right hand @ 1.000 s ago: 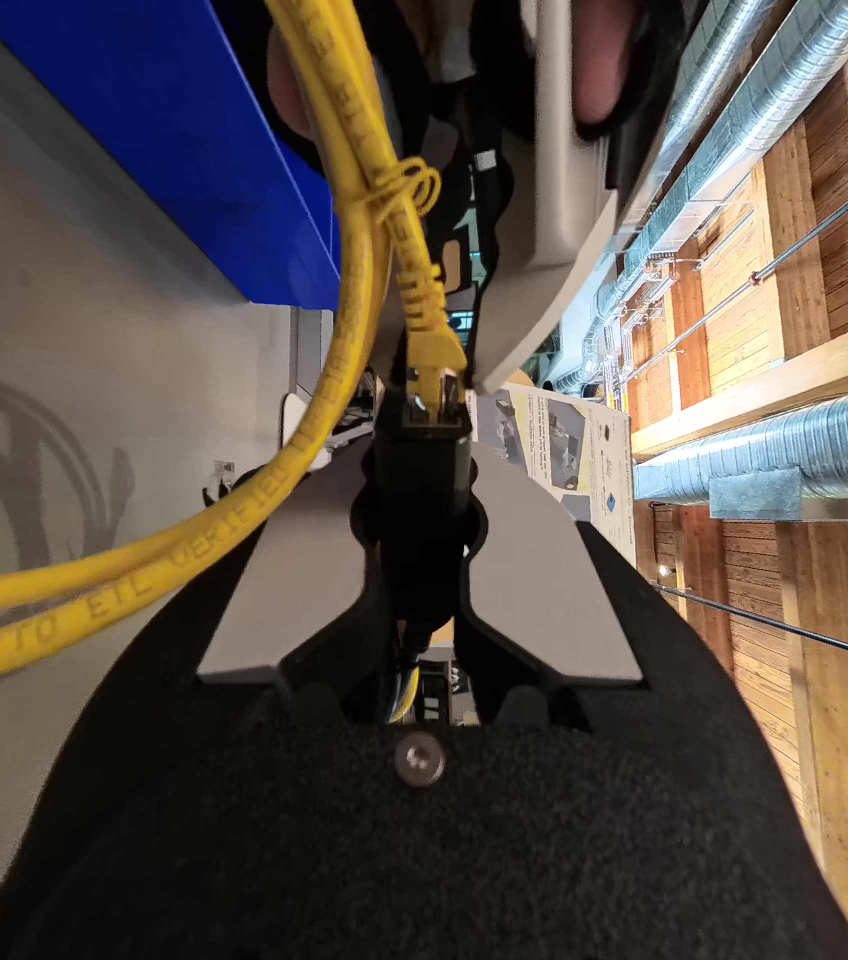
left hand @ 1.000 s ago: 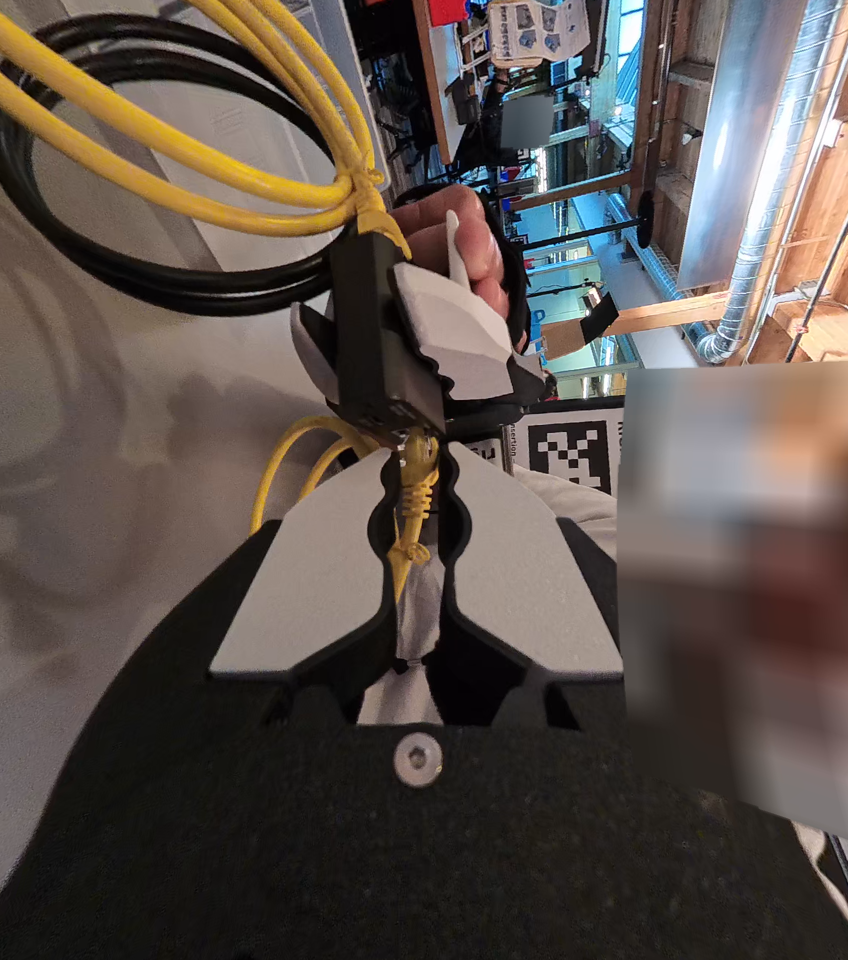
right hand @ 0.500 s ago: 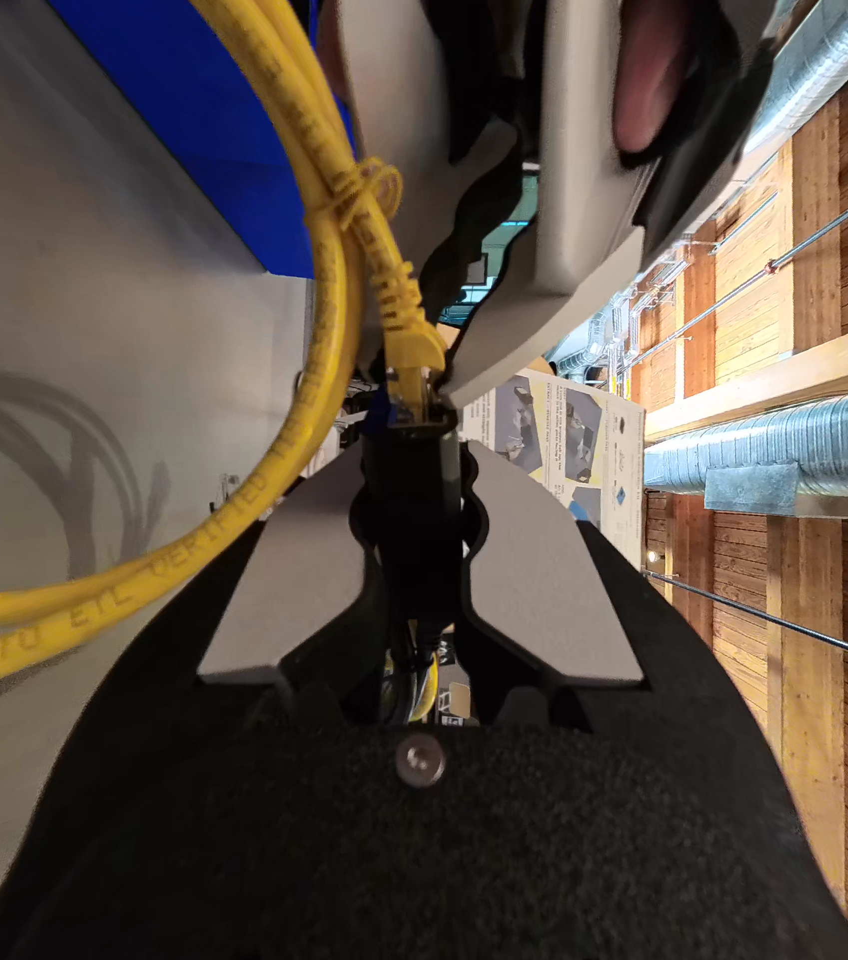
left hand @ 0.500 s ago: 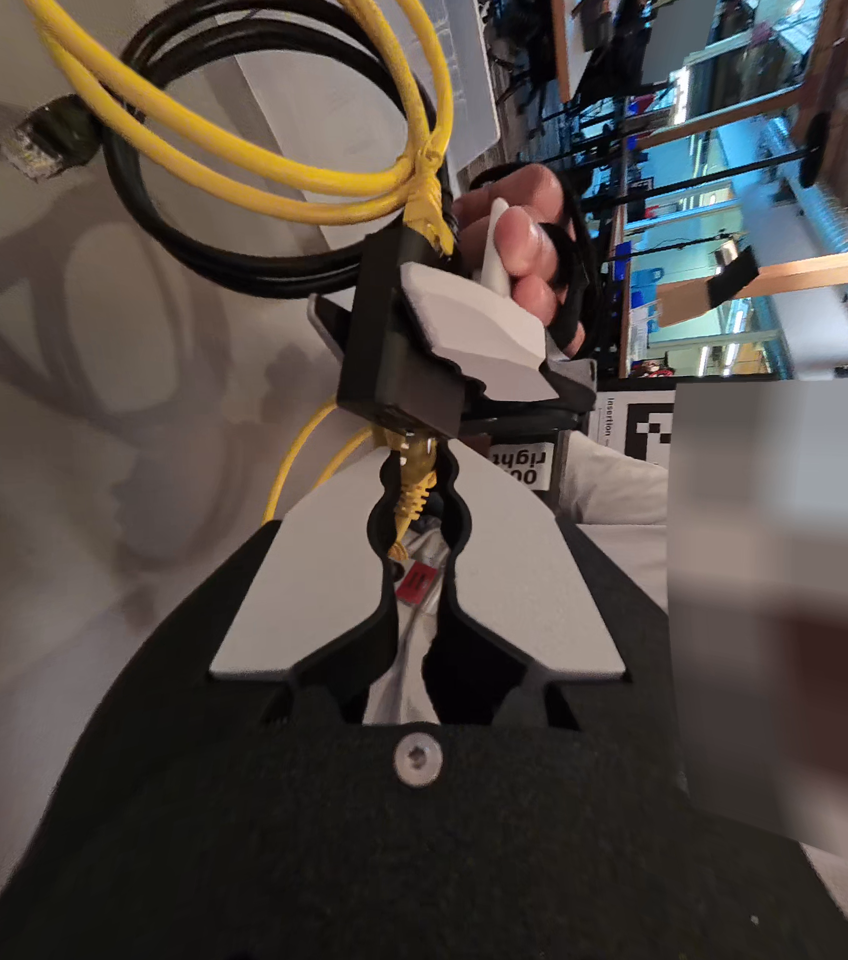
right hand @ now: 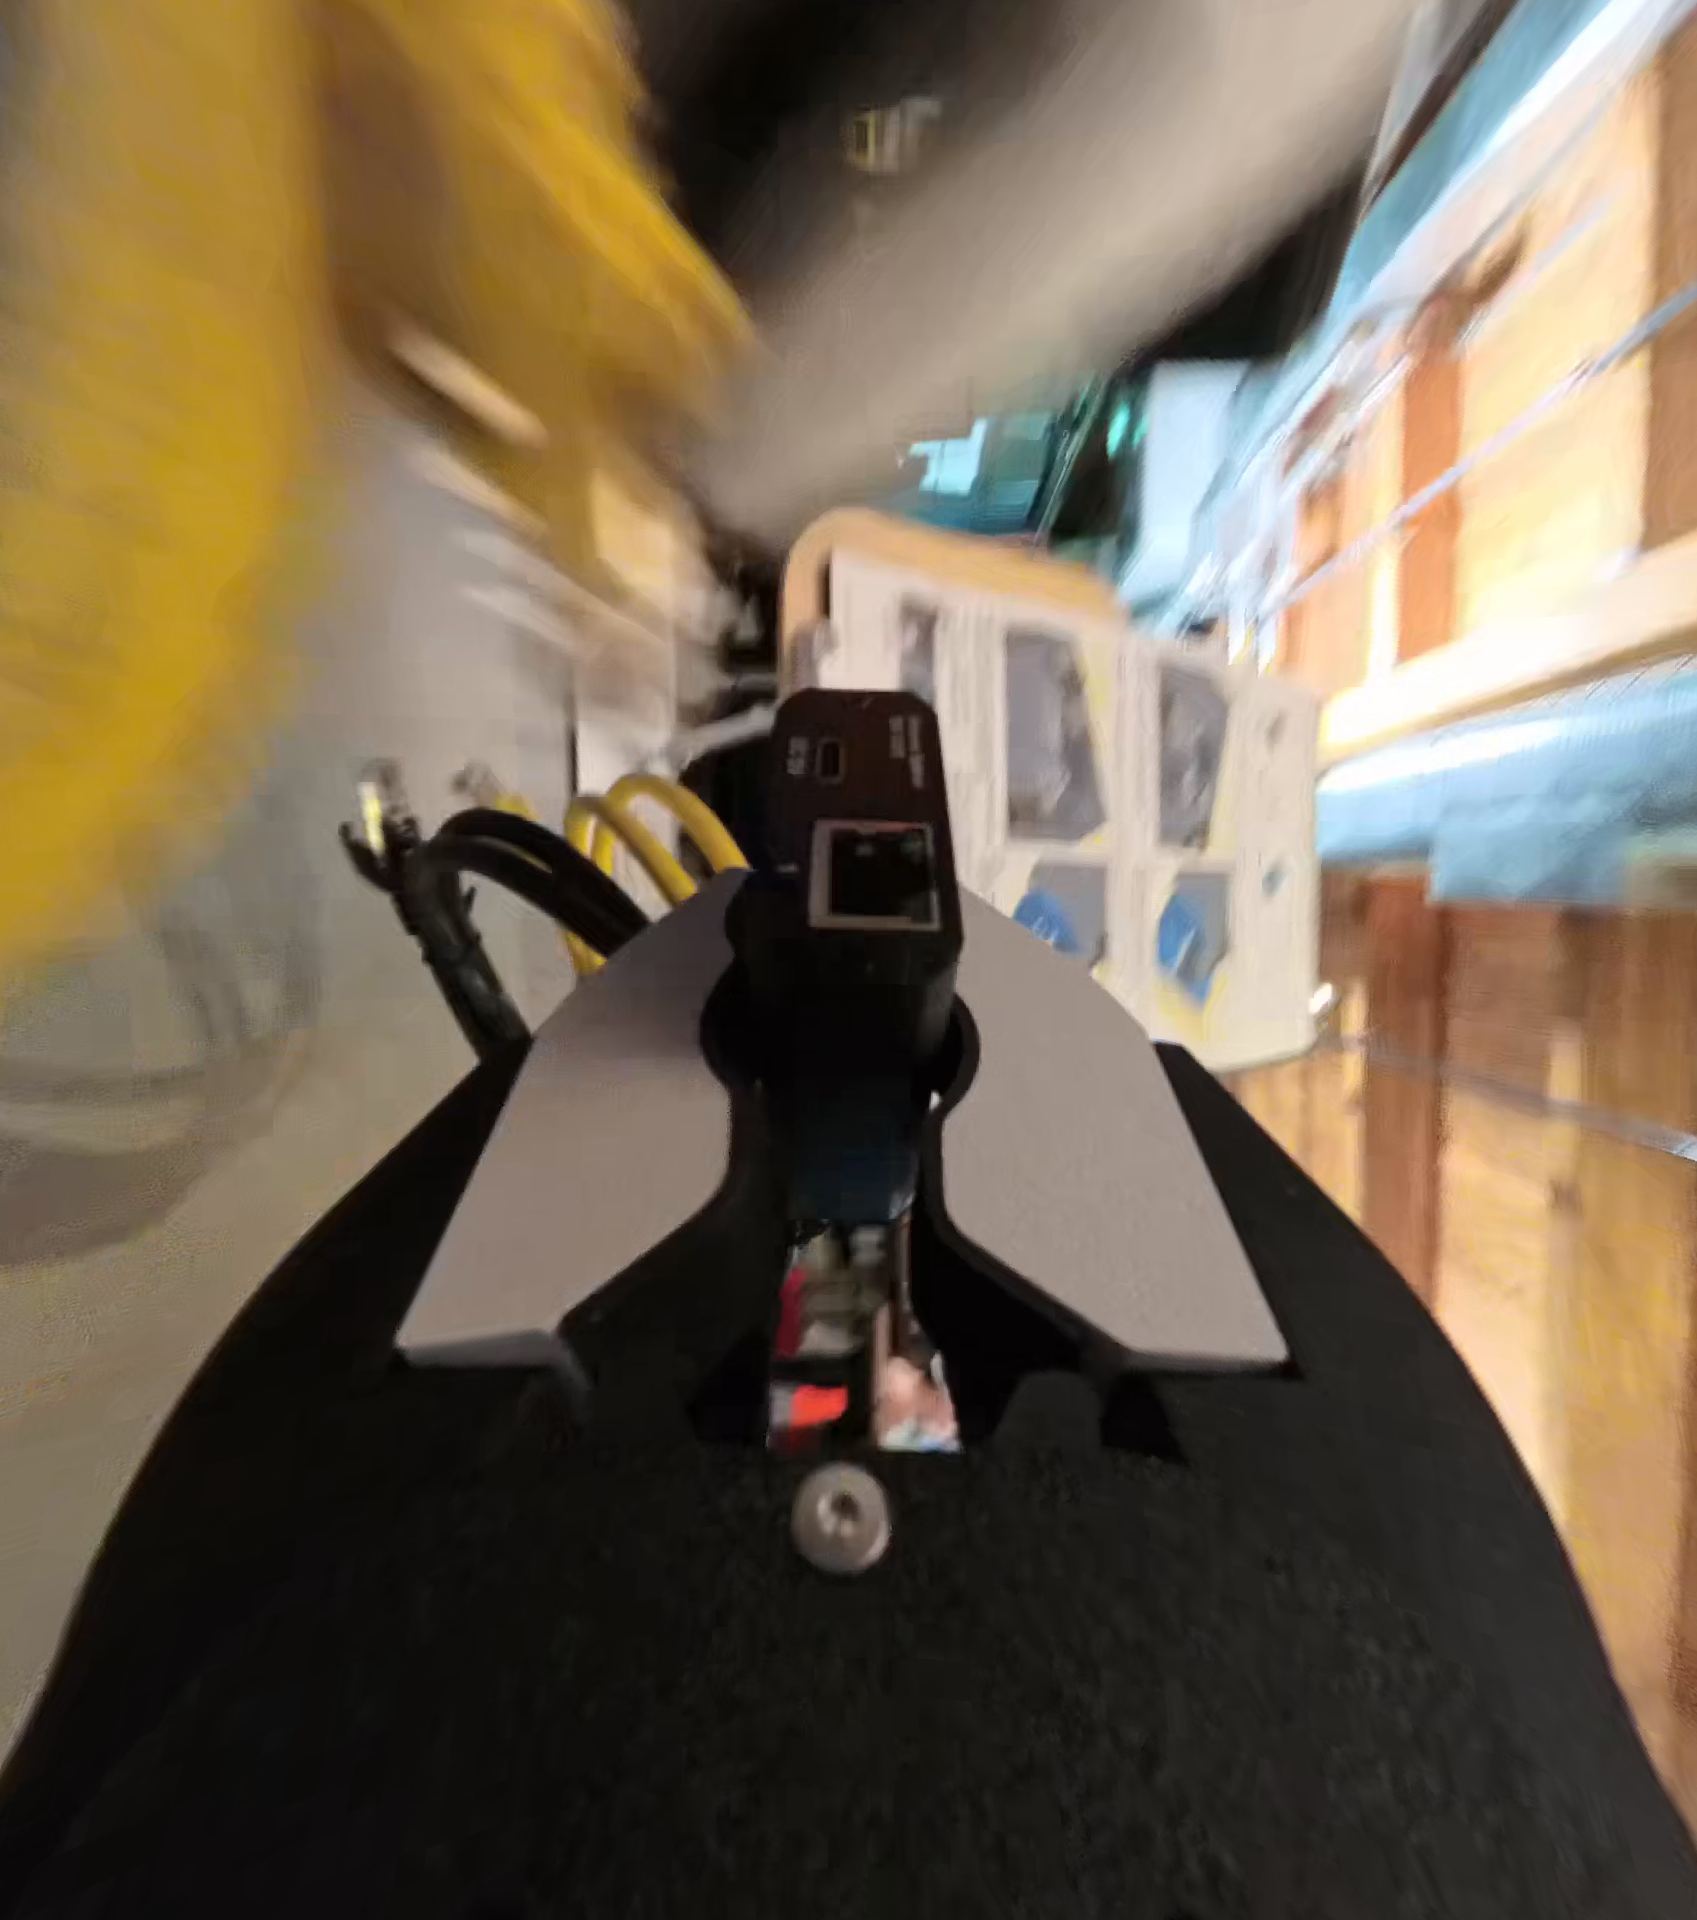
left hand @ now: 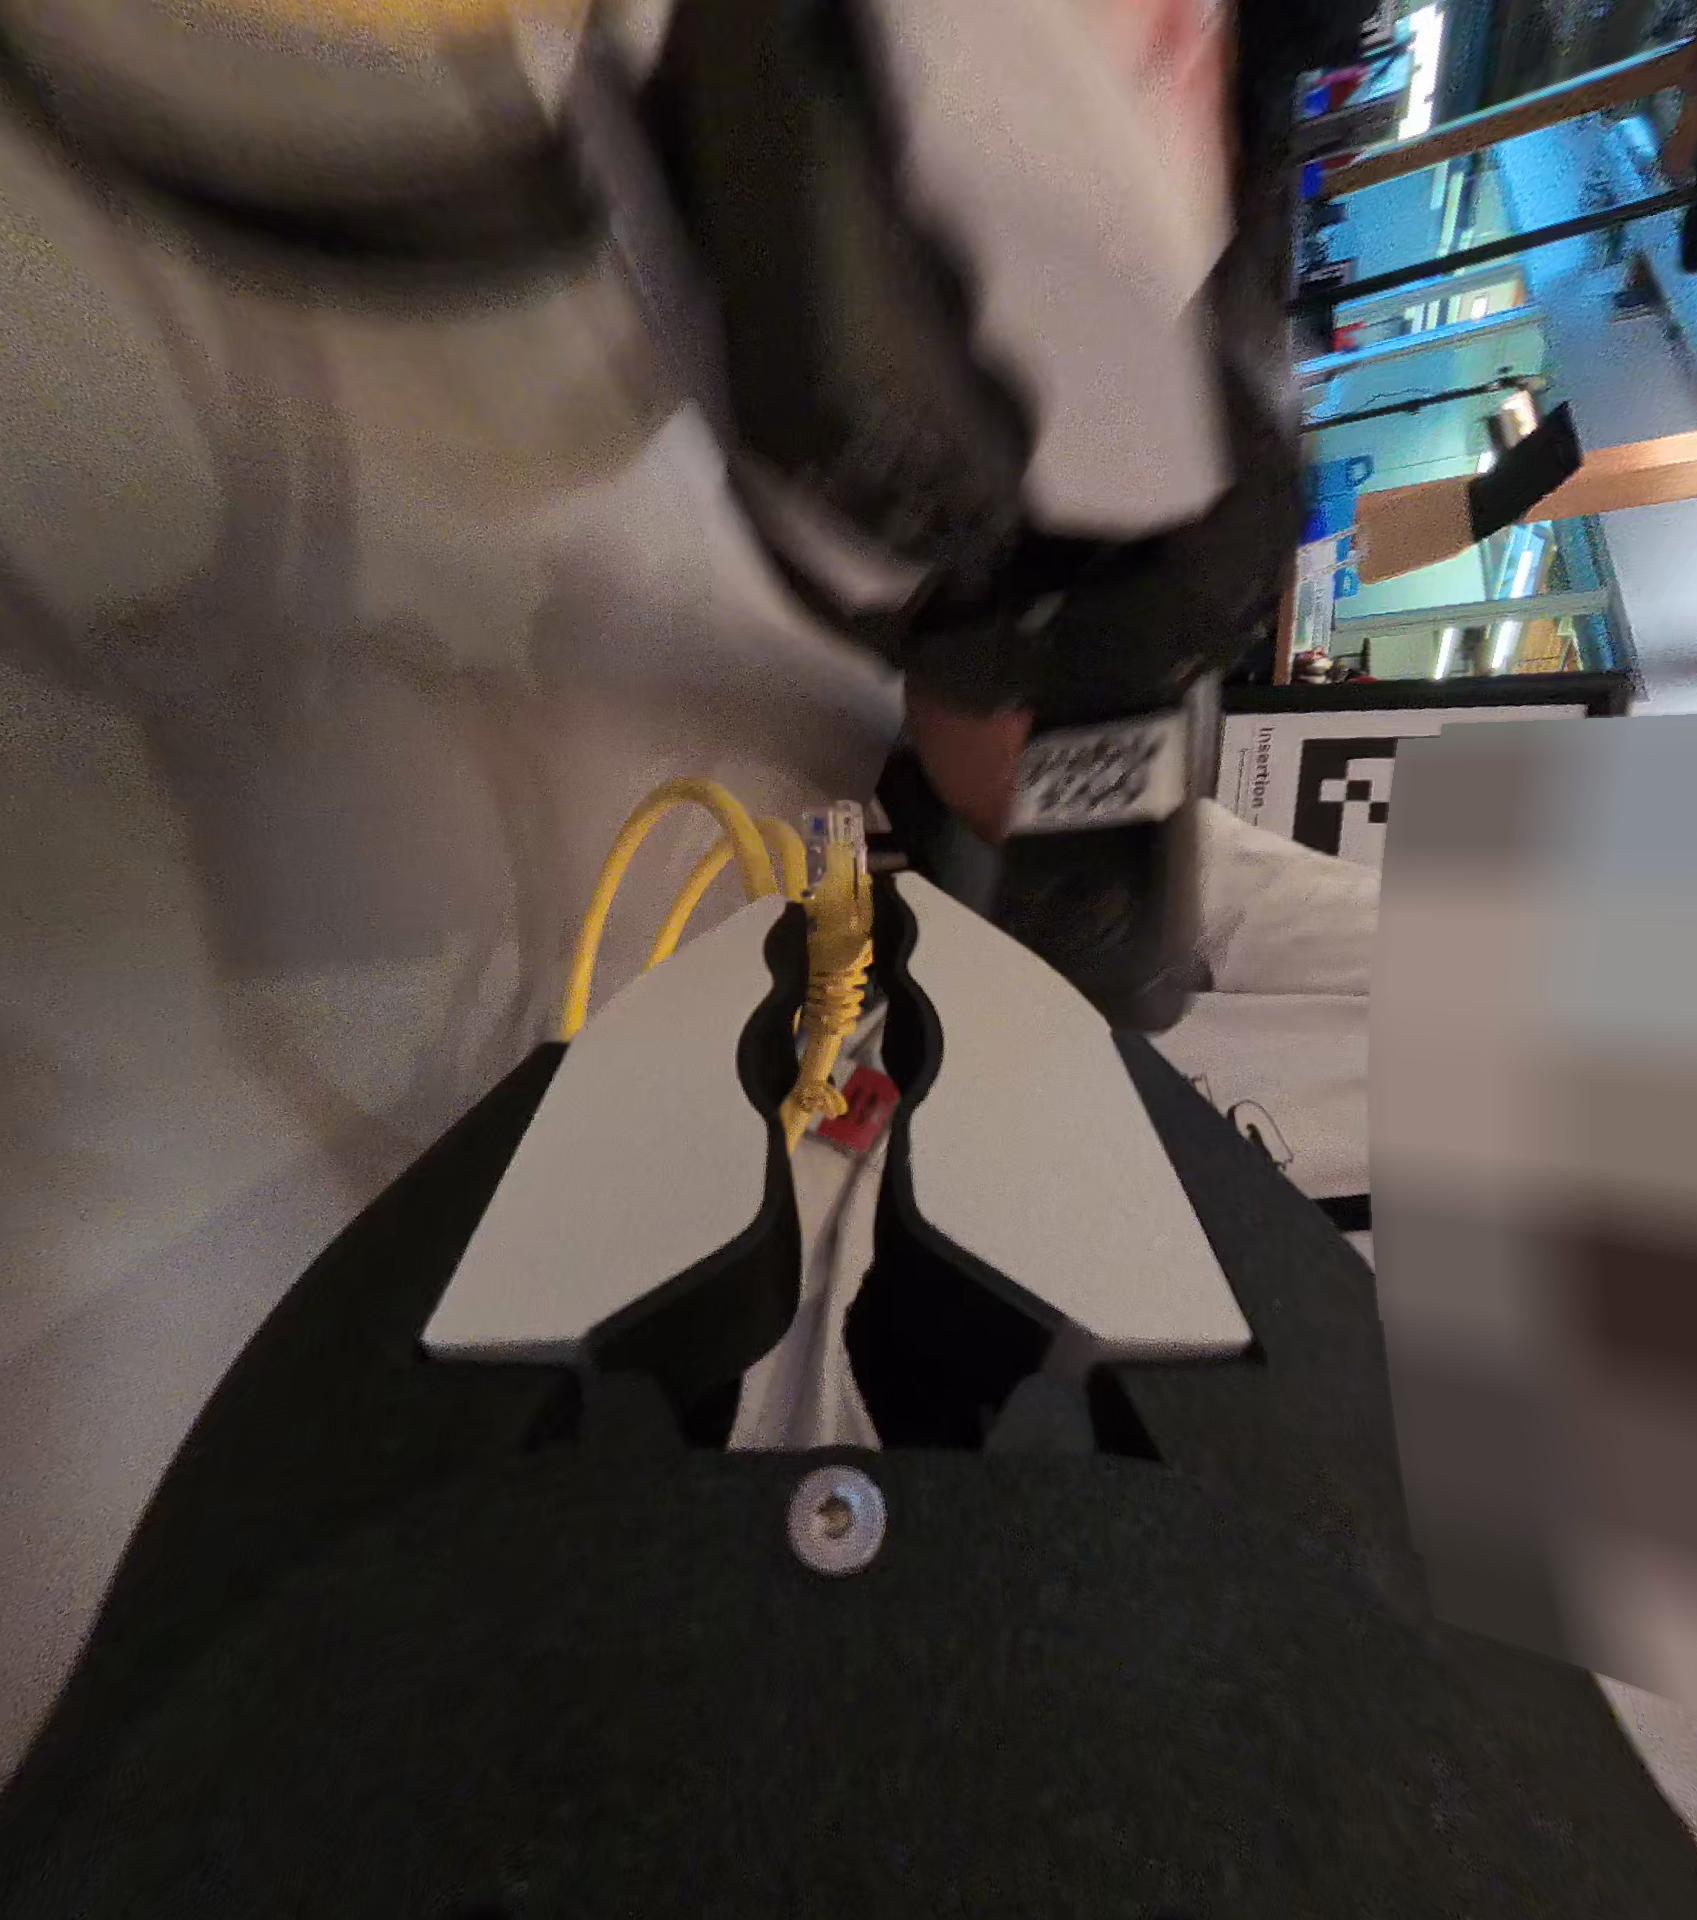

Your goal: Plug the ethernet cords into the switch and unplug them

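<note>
The switch sits clamped between the right gripper's pads, its front port now empty and facing forward. A second ago the yellow cord's plug was seated in that port; now it is out, its clear tip free in the air, the boot pinched between the left gripper's fingers. So one unplug looks done, and the two grippers have pulled apart fast: both views are smeared with motion.

In the right view a black cord and yellow loops hang beside the switch on its left, seemingly from its far side; a loose plug dangles there too. A big yellow blur fills the upper left, probably the cord swinging close to the lens.

In the left view the right gripper passes above as a dark, blurred mass. The hanging cords could snag on any next insertion.
</note>
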Motion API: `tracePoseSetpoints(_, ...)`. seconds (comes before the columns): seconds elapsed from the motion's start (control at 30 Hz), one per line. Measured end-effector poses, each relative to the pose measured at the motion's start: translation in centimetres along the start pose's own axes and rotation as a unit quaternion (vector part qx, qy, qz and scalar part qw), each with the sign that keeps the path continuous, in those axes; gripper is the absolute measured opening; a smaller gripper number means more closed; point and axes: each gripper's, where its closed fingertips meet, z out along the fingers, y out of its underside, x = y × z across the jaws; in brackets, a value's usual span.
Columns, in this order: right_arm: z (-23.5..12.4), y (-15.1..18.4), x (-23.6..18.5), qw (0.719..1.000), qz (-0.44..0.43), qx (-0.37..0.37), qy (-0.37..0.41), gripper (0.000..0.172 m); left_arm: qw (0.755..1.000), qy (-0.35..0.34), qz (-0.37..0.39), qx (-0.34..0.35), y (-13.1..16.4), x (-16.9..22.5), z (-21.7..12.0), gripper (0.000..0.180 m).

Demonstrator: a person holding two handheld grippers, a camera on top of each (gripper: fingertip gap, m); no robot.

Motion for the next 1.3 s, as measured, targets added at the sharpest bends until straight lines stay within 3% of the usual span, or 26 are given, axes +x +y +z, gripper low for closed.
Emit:
tracePoseSetpoints(0.03,0.1,1.1,0.3,1.000,0.020,-0.003,-0.004,0.026,1.000,0.012,-0.021,-0.001,0.6,-0.3,0.4,0.013)
tracePoseSetpoints(0.1,-1.0,0.0,2.0,0.999,0.027,0.037,0.019,0.026,0.999,0.021,-0.016,0.037,-0.5,-0.6,-0.2,0.013)
tracePoseSetpoints(0.27,-0.9,1.1,2.2,0.999,0.024,0.026,0.016,0.026,0.998,0.021,0.022,0.051,-0.7,0.2,-0.9,0.013)
tracePoseSetpoints(0.47,-1.4,0.8,2.3,0.997,0.051,0.059,-0.009,0.026,0.994,-0.070,0.055,0.064,-1.4,-2.9,0.2,0.013)
tracePoseSetpoints(0.67,-1.7,1.1,2.0,0.997,0.050,0.059,-0.014,0.026,0.967,-0.187,0.147,0.089,-3.6,-6.4,0.6,0.017)
tracePoseSetpoints(0.8,-1.7,1.0,1.9,0.995,0.067,0.066,-0.021,0.026,0.934,-0.266,0.220,0.088,-4.2,-8.1,0.8,0.037)
tracePoseSetpoints(0.9,-1.7,0.8,1.8,0.995,0.065,0.066,-0.025,0.026,0.912,-0.246,0.286,0.163,-5.5,-4.9,-0.2,0.039)
tracePoseSetpoints(1.0,-1.6,0.5,1.4,0.996,0.058,0.064,-0.032,0.026,0.876,-0.215,0.348,0.253,-6.5,-0.3,-1.9,0.054)
tracePoseSetpoints(1.13,-1.6,-0.4,1.2,0.996,0.053,0.061,-0.038,0.026,0.857,-0.194,0.398,0.263,-5.9,2.5,-1.1,0.072)
tracePoseSetpoints(1.3,-1.9,-2.2,1.0,0.996,0.044,0.072,-0.040,0.025,0.851,-0.203,0.397,0.277,-6.3,2.4,-0.3,0.065)
